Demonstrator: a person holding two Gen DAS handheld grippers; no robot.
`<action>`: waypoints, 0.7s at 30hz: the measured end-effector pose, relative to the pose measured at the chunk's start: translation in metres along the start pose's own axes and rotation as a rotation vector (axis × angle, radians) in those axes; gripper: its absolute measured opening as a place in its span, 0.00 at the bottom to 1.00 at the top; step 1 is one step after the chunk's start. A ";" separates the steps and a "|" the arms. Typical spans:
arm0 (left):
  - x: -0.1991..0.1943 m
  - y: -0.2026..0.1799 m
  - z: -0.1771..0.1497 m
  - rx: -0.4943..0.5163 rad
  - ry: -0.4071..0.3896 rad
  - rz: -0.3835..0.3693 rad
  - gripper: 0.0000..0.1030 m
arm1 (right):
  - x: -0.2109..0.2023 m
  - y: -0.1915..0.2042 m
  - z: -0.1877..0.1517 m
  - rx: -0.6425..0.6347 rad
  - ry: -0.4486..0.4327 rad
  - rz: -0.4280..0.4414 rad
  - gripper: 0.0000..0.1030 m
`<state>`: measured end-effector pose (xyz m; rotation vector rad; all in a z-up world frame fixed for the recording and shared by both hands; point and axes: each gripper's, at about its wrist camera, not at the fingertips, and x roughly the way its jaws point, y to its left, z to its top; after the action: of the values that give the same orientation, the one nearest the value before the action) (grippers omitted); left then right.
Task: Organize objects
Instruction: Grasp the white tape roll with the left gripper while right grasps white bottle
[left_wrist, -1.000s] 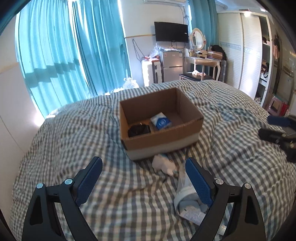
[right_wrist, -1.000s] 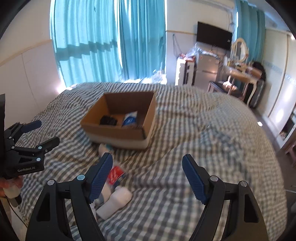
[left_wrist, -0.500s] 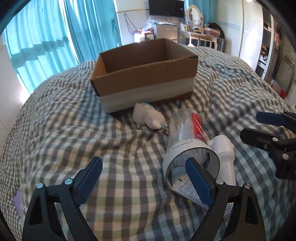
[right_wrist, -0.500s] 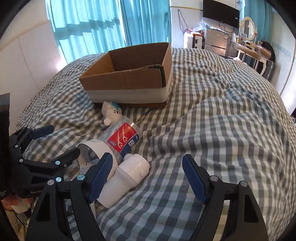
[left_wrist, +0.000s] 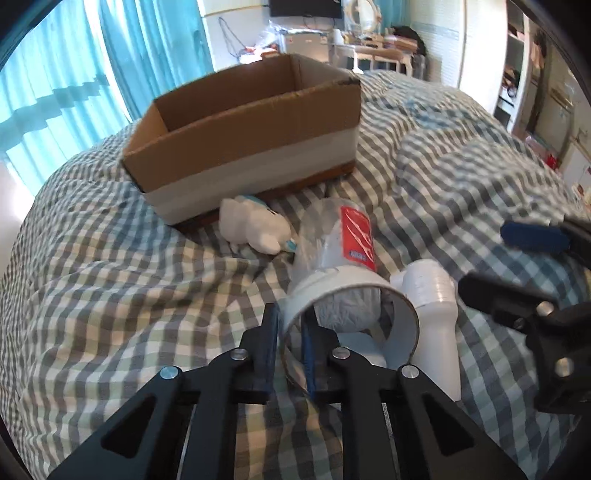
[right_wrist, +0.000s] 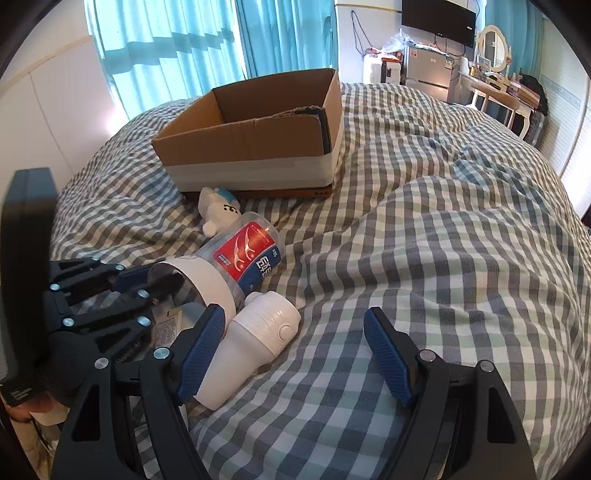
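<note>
A clear plastic jar (left_wrist: 343, 251) with a red label and a white band at its open mouth lies on its side on the checked bed cover (right_wrist: 443, 258). My left gripper (left_wrist: 291, 325) is shut on the jar's rim, one finger inside the mouth and one outside. The jar (right_wrist: 251, 254) and left gripper (right_wrist: 147, 284) also show at the left of the right wrist view. A white bottle (right_wrist: 255, 336) lies against the jar, just beside the left finger of my right gripper (right_wrist: 295, 325). That gripper is open, low over the cover, with nothing between its fingers.
An open cardboard box (left_wrist: 258, 147) with a white band stands on the bed behind the jar. A small white plush toy (left_wrist: 251, 225) lies against the box's front. Curtains, a desk, a mirror and a wardrobe lie beyond the bed. The cover rises in folds to the right.
Both grippers have dropped toward the bed and come closer to the jar. The left jaws, wide apart before, have closed on the jar's rim. The right jaws kept their width.
</note>
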<state>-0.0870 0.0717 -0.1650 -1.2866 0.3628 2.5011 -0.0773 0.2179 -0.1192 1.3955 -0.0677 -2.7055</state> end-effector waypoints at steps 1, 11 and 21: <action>-0.002 0.005 0.001 -0.031 0.002 -0.006 0.12 | 0.001 0.001 0.000 -0.002 0.003 -0.002 0.75; -0.043 0.032 0.016 -0.139 -0.101 0.039 0.11 | 0.017 0.012 -0.001 -0.036 0.057 -0.028 0.75; -0.061 0.055 0.019 -0.156 -0.130 0.084 0.11 | 0.051 0.033 -0.002 -0.086 0.151 -0.090 0.75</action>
<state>-0.0886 0.0182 -0.0992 -1.1774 0.1980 2.7144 -0.1028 0.1797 -0.1588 1.6079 0.1245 -2.6266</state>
